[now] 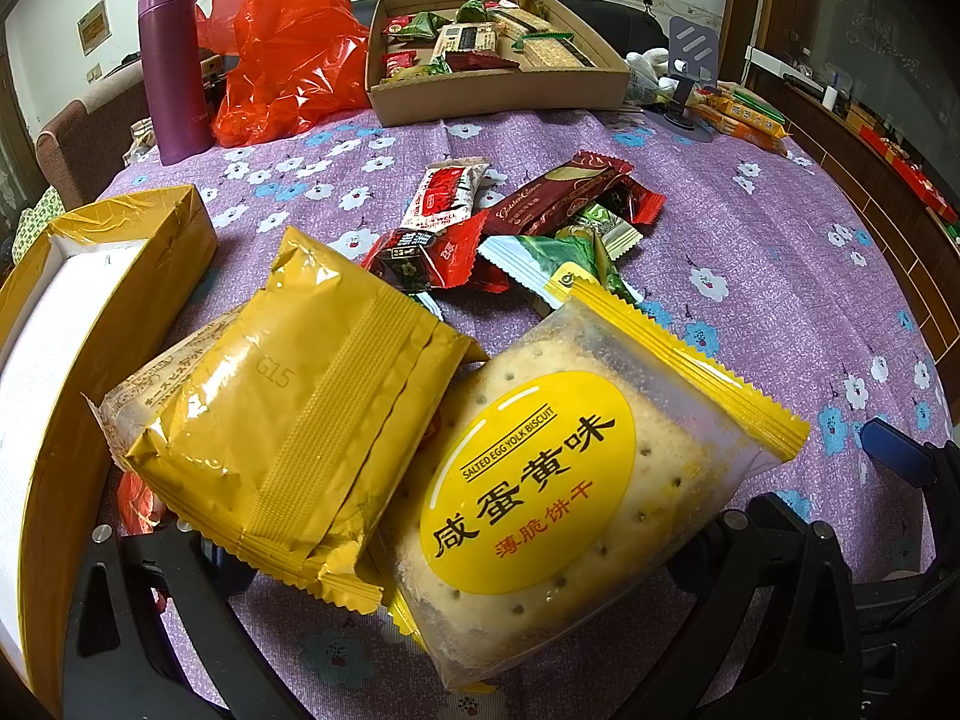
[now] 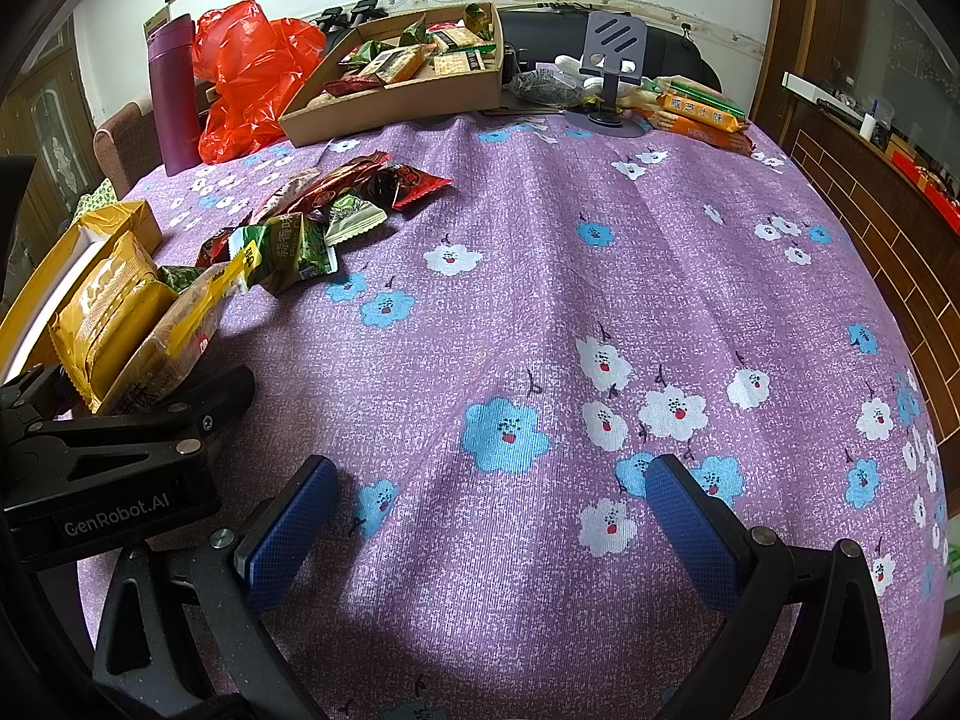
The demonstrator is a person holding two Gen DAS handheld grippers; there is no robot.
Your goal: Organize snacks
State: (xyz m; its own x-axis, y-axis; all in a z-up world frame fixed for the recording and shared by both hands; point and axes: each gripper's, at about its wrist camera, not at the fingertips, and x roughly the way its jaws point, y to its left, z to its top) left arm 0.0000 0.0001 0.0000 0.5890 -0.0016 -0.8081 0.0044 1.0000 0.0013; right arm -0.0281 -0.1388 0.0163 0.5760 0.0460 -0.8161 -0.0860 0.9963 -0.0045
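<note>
My left gripper (image 1: 474, 546) is shut on a stack of snack packets: a gold foil packet (image 1: 288, 414) on top, a salted egg yolk biscuit packet (image 1: 564, 492) beside it, a beige packet beneath. In the right wrist view the left gripper (image 2: 138, 396) holds them at the left, above the cloth. A pile of loose snacks (image 1: 516, 228) lies mid-table, also seen in the right wrist view (image 2: 324, 204). A cardboard tray (image 1: 498, 93) with several snacks stands at the back. My right gripper (image 2: 486, 510) is open and empty over the purple cloth.
A yellow open box (image 1: 90, 312) stands at the left. A purple flask (image 1: 171, 66) and a red plastic bag (image 1: 282, 48) stand at the back left. A grey phone stand (image 2: 612, 66) and orange biscuit packs (image 2: 702, 114) are at the back right. A wooden cabinet (image 2: 870, 192) runs along the right.
</note>
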